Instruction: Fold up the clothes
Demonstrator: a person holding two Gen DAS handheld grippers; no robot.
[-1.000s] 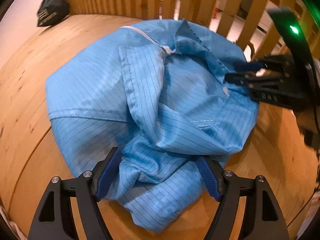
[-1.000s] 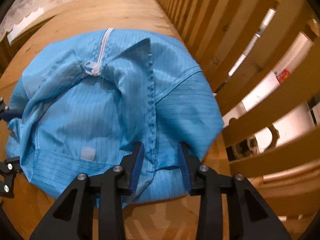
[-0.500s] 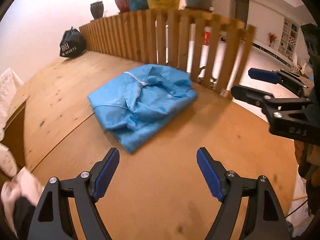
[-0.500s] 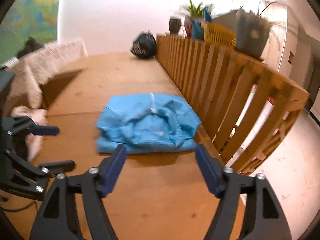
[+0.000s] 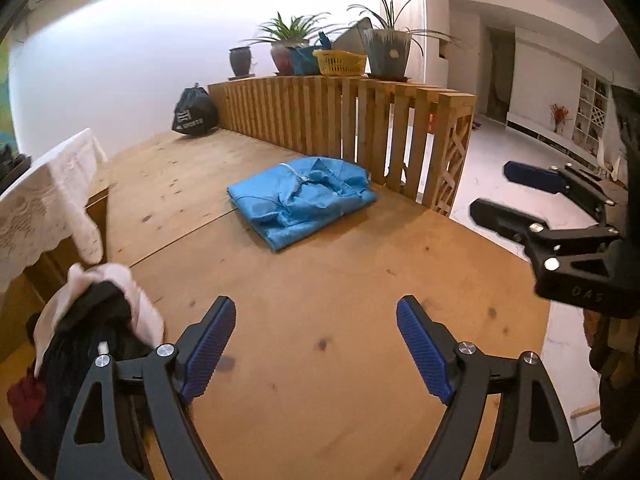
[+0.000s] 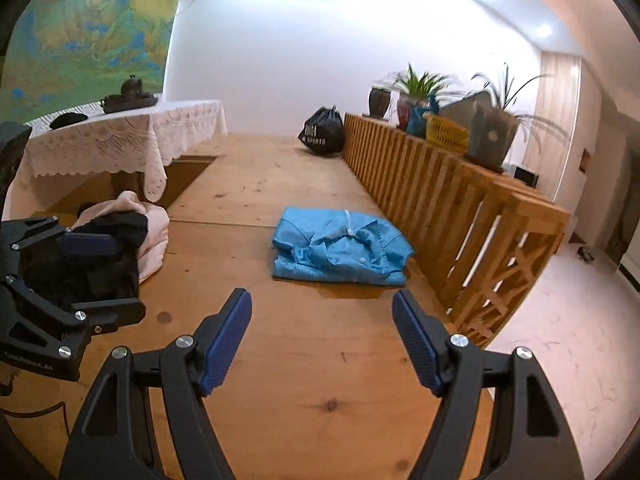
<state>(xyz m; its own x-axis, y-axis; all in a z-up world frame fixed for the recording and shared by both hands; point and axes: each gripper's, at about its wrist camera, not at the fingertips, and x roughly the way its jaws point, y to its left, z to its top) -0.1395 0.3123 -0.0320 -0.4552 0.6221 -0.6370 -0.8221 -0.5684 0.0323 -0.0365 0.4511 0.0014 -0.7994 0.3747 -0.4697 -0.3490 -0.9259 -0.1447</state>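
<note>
A folded light-blue garment (image 5: 300, 200) (image 6: 340, 248) lies on the wooden table (image 5: 328, 380) beside the slatted fence, well ahead of both grippers. My left gripper (image 5: 316, 308) hovers over bare wood with its jaws opening and nothing between them. From the right wrist view it shows at the left edge (image 6: 128, 276). My right gripper (image 6: 322, 296) is open and empty too, and appears at the right (image 5: 490, 188) beyond the table's edge. A heap of pink, black and red clothes (image 5: 92, 320) (image 6: 120, 240) sits at the table's left.
A wooden slat fence (image 5: 340, 120) (image 6: 440, 184) lines the table's far right side, with potted plants and a yellow basket (image 5: 340, 62) on top. A black bag (image 5: 194, 114) stands at the far end. A lace-covered table (image 6: 120, 136) is at the left.
Both grippers let go of the blue garment, opened and pulled back and up. The garment now lies folded far ahead, and the room has come into view.
</note>
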